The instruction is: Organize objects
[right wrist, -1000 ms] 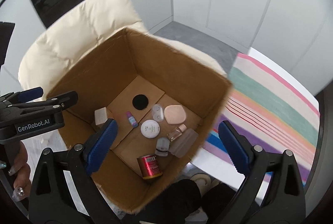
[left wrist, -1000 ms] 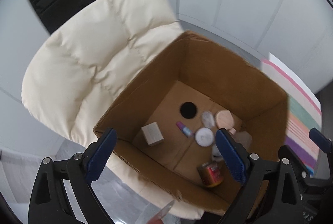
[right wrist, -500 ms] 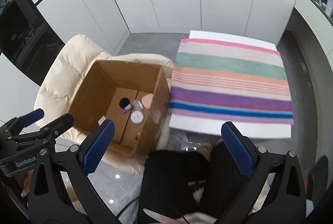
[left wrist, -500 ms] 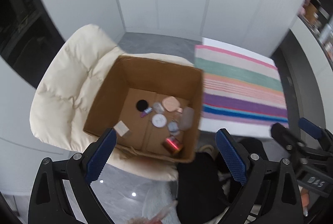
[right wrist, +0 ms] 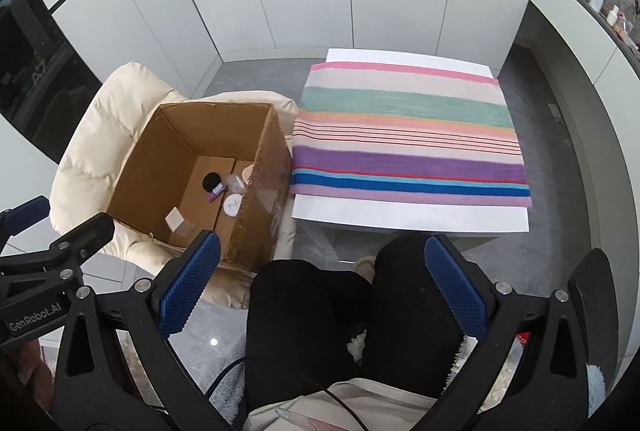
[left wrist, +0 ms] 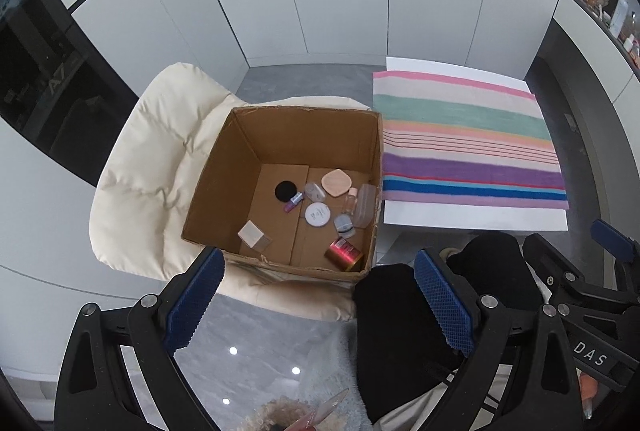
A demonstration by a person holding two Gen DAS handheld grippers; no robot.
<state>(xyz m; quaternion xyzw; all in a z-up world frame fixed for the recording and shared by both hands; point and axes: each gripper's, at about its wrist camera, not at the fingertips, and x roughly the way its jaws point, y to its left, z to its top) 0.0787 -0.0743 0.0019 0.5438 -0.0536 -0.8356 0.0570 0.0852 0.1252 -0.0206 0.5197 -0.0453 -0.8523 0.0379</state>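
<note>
Cardboard box [right wrist: 256, 191] on the cream chair [left wrist: 152, 167] hides most of its small cosmetics [left wrist: 318, 214] from the right wrist view, its near wall blocking them. Left gripper [left wrist: 316, 305] and right gripper [right wrist: 316, 285] both gape wide, empty, with the box at eleven o'clock of the right one.

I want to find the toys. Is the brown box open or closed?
Open. The cardboard box has no lid over it, so you can look straight down at the small jars and bottles lying on its floor.

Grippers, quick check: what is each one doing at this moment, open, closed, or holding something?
Left gripper: open, nothing between its fingers.
Right gripper: open wide, nothing held.
</note>
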